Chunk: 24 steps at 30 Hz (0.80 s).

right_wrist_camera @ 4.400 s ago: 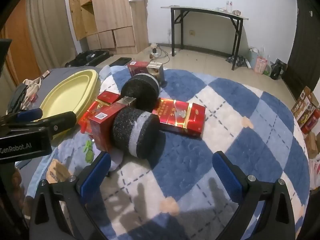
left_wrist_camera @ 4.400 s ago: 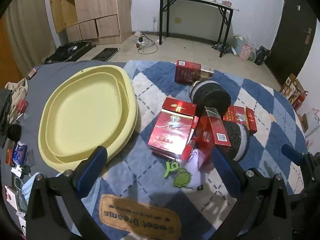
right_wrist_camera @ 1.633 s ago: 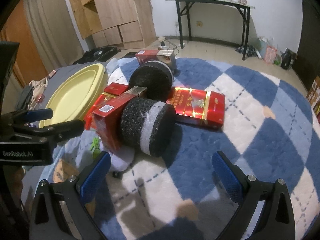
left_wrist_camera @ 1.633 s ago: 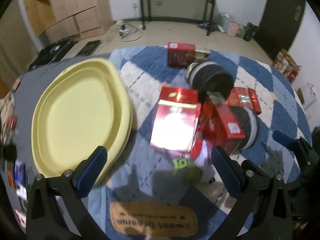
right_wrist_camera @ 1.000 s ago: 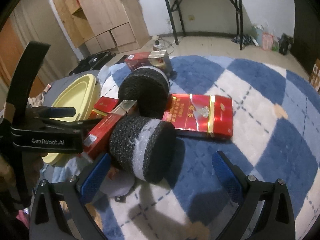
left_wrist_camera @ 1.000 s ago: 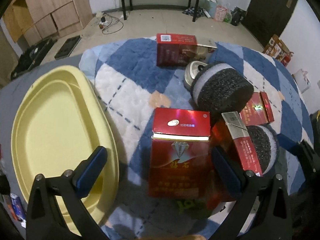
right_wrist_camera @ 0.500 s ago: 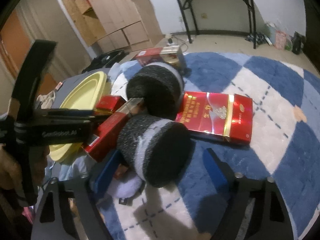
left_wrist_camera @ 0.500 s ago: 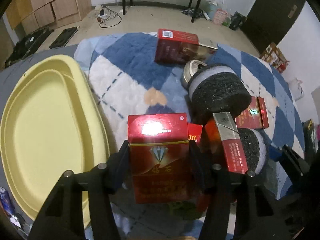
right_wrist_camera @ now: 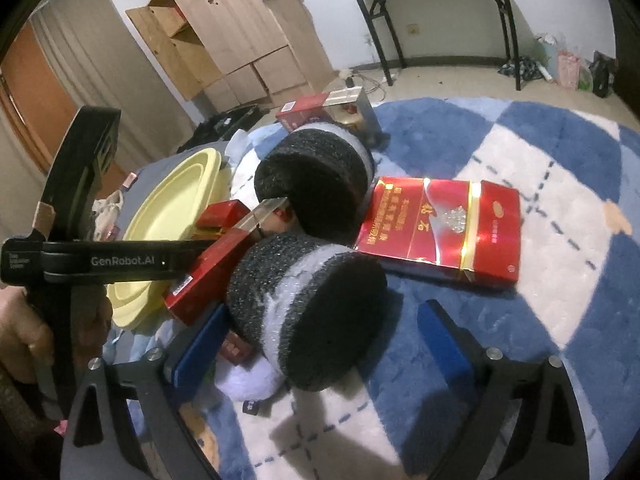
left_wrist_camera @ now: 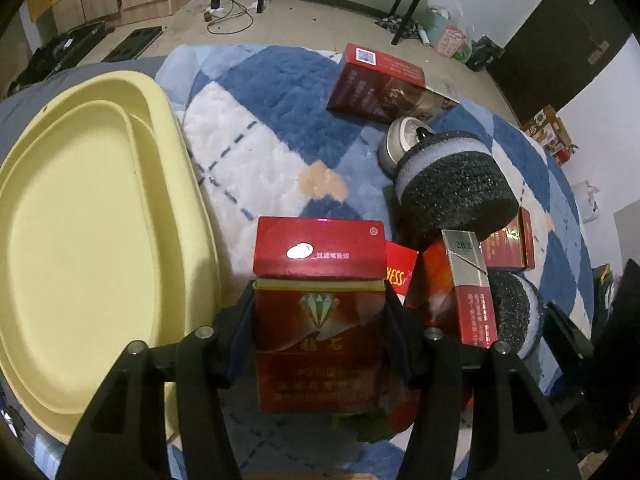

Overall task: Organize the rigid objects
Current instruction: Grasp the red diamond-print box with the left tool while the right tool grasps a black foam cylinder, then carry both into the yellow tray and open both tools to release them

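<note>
Red diamond carton (left_wrist_camera: 320, 320) sitting beside yellow tray (left_wrist_camera: 80, 216), over blue-white rug (left_wrist_camera: 256, 92); I'm clamping left gripper (left_wrist_camera: 320, 312) on its sides. Right gripper (right_wrist_camera: 320, 332) jaws opening around black foam roll (right_wrist_camera: 308, 308), left pad near it, right pad apart.

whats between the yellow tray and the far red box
Bare blue-and-white rug only, in the left wrist view, between yellow tray and far red box.
</note>
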{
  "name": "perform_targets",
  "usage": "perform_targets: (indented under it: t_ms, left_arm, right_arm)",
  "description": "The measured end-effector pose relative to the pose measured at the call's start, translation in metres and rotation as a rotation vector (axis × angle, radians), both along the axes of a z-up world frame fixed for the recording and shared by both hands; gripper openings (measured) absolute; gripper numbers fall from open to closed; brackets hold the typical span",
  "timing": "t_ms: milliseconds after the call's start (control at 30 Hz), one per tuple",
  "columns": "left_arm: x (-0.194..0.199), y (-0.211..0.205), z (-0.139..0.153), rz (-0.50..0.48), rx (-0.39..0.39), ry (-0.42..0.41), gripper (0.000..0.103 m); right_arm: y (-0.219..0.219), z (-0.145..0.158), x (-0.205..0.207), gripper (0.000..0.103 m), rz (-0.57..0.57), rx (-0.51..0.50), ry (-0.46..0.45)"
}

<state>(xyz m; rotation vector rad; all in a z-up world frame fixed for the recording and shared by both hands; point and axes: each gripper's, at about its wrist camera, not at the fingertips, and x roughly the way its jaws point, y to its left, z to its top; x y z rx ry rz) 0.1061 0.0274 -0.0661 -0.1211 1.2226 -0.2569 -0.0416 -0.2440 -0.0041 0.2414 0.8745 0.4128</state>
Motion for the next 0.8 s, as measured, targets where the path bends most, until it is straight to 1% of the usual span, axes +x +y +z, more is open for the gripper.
perform_targets:
  t_ms: [67, 100, 133, 333, 433, 500, 600, 667, 733, 800]
  left_arm:
    - [0.0, 0.002, 0.0, 0.005, -0.008, 0.0, 0.058]
    - [-0.001, 0.002, 0.001, 0.007, -0.011, -0.004, 0.058]
    - [-0.001, 0.003, 0.002, 0.006, -0.011, -0.009, 0.057]
    - [-0.007, 0.009, 0.02, 0.005, -0.011, -0.05, 0.057]
    - [-0.013, 0.016, 0.042, 0.021, -0.022, -0.099, 0.057]
    - [-0.016, 0.02, 0.055, 0.026, -0.019, -0.133, 0.057]
    - [-0.02, 0.034, 0.081, 0.049, -0.036, -0.187, 0.057]
    - [-0.02, 0.047, 0.097, 0.076, -0.038, -0.219, 0.057]
    - [-0.016, 0.068, 0.114, 0.117, -0.036, -0.252, 0.057]
    - [-0.012, 0.091, 0.124, 0.169, -0.035, -0.27, 0.057]
  right_arm:
    - [-0.003, -0.005, 0.004, 0.093, 0.01, 0.028, 0.003]
    - [-0.005, -0.007, 0.006, 0.081, 0.016, 0.053, 0.003]
    - [-0.006, -0.008, 0.007, 0.078, 0.035, 0.094, 0.003]
    - [-0.012, 0.001, 0.001, 0.076, 0.047, 0.101, -0.042]
    - [-0.024, 0.016, -0.01, 0.076, 0.005, 0.115, -0.08]
    - [-0.031, 0.027, -0.017, 0.076, -0.019, 0.096, -0.107]
    - [-0.036, 0.042, -0.026, 0.076, -0.03, 0.064, -0.146]
    - [-0.031, 0.048, -0.028, 0.076, -0.016, 0.044, -0.154]
    - [-0.023, 0.055, -0.028, 0.076, -0.001, 0.036, -0.15]
    - [-0.001, 0.073, -0.025, 0.076, 0.053, 0.003, -0.163]
